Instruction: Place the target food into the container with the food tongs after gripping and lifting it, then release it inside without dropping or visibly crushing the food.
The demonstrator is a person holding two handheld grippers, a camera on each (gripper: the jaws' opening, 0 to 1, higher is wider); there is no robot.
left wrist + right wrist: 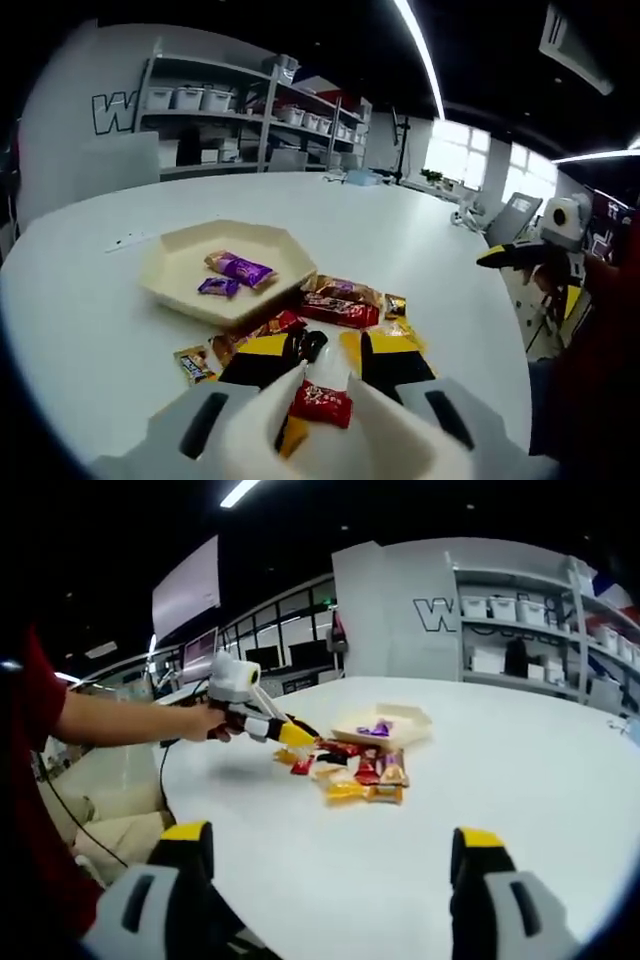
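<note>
A beige hexagonal tray on the white table holds two purple-wrapped candies. In front of it lies a pile of wrapped candies. My left gripper hovers over the near edge of the pile, its yellow-tipped jaws a little apart. A red-wrapped candy shows in the gap between them, apparently lying on the table. In the right gripper view, a hand holds the left gripper tilted down at the pile and the tray. My right gripper stands wide open with nothing between its jaws, well back from the pile.
The round white table has wide bare room around the pile. Shelving with bins stands behind it, and chairs and desks stand beyond the table's edge. The right gripper comes into the left gripper view at the right edge.
</note>
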